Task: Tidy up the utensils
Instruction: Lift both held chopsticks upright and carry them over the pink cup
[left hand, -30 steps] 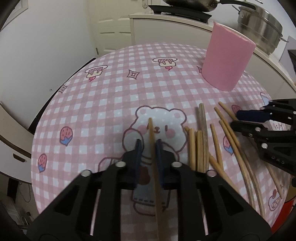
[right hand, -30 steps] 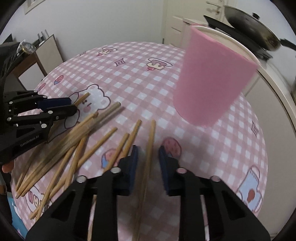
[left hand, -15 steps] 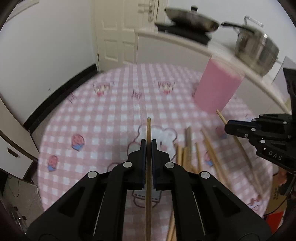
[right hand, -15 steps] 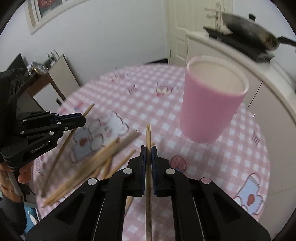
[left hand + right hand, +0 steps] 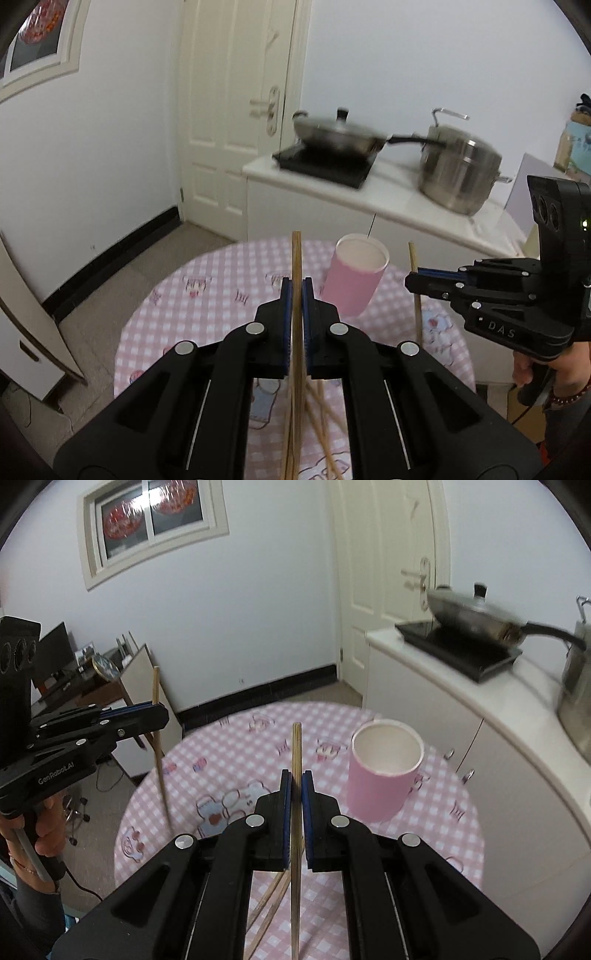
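Note:
High above the table, my left gripper (image 5: 296,291) is shut on a wooden chopstick (image 5: 296,254) that stands upright between its pads. My right gripper (image 5: 296,775) is likewise shut on a second chopstick (image 5: 296,746). In the left wrist view, the right gripper (image 5: 409,284) holds its chopstick (image 5: 413,266) just right of the pink cup (image 5: 354,284). In the right wrist view, the left gripper (image 5: 164,716) hangs far left with its chopstick (image 5: 159,760). The open, empty pink cup (image 5: 384,779) stands upright on the table. Several loose chopsticks (image 5: 321,421) (image 5: 271,901) lie below, partly hidden by my fingers.
The round table wears a pink checked cloth (image 5: 207,295). Behind it a white counter (image 5: 399,206) carries a hob with a wok (image 5: 340,136) and a steel pot (image 5: 458,177). A white door (image 5: 240,110) is at the back. A person's hand (image 5: 554,373) grips the right handle.
Both grippers closed on a chopstick each and rose well above the table. The cup and the loose chopsticks now look smaller and lower in both views.

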`<state>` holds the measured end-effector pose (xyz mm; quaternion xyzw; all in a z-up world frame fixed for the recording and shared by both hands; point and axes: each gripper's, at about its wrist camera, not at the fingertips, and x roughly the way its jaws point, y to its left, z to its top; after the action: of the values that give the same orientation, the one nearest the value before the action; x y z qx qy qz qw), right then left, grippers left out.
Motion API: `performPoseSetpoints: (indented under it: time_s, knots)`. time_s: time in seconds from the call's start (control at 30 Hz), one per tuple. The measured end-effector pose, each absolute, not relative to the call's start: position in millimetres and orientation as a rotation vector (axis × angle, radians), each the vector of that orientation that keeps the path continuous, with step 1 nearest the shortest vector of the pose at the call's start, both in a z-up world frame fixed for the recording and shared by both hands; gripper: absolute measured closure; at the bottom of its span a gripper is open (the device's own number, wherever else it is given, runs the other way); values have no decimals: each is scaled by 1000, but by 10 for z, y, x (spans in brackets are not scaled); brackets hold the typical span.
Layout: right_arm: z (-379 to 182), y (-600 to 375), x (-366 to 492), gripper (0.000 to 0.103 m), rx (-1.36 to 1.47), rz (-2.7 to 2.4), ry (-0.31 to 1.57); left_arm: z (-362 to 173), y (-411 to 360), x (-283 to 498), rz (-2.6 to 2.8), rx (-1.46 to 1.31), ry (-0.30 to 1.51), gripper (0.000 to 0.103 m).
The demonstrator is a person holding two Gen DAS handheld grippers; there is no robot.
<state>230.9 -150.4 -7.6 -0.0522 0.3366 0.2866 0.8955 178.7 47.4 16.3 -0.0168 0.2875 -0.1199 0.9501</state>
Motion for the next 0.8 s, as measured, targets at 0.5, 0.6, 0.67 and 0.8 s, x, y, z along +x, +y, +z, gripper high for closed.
performPoseSetpoints:
  time_s: [0.5,0.6,0.67,0.8]
  knots:
    - [700,-1700,2397,99,-85,525,435,898,45,2020,-283,-140,343,98]
    - [832,-1740,2474,99,-82,485,359,982,-3,2144,-281,-171,302,98]
    - [879,-1770,2543,99,-81,459,317,1026,-28,2237,-284,-192,275,98]
    - [879,-1794,2698,99,-87,415,248,1058,-82,2376,-281,-217,230,98]
